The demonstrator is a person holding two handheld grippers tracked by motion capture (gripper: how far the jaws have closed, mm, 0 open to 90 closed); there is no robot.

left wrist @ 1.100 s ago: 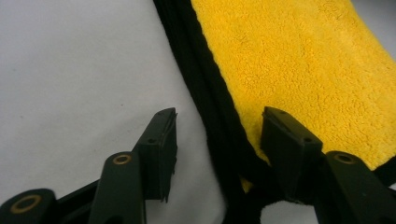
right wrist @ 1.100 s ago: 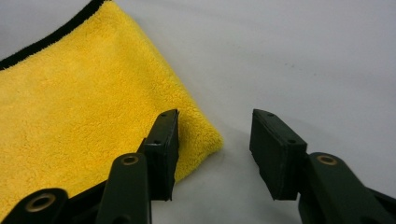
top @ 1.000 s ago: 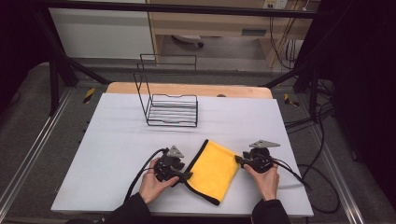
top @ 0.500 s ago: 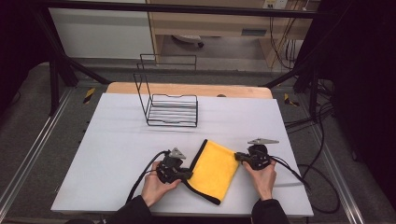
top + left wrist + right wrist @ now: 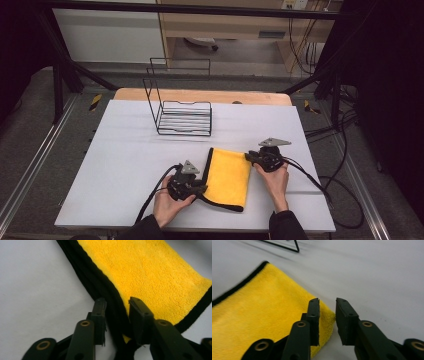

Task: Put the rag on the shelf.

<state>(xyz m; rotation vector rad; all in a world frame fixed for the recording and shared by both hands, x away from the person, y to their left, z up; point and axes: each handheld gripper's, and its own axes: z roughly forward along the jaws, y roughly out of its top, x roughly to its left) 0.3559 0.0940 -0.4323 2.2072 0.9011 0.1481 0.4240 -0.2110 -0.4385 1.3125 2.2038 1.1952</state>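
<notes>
Down at the lower left of centre in the high view, the person's left hand (image 5: 167,205) holds the left gripper (image 5: 200,186) against the left, black-trimmed edge of the yellow cloth (image 5: 227,175), which lies flat on the white table (image 5: 125,165) a little right of the middle and toward the bottom of the frame. In the left gripper view the jaws stand partly apart, having just been opening, and the cloth's black edging (image 5: 100,287) runs up between them from the bottom of the frame toward the upper left; the right-hand jaw lies over the yellow pile, the left-hand one over bare table just beside the trim. The pads do not pinch the fabric.

Further right in the high view, the right gripper (image 5: 250,158) sits at the cloth's upper right corner, held by the right hand (image 5: 274,175). In the right gripper view its jaws are narrowly parted, also just opened, with the cloth's edge (image 5: 329,315) reaching just into the gap from the left; the left-hand jaw rests over the yellow, the right-hand one over table. Nothing is gripped.

Toward the upper middle of the high view, a black wire rack (image 5: 182,117) stands well apart from the cloth.
</notes>
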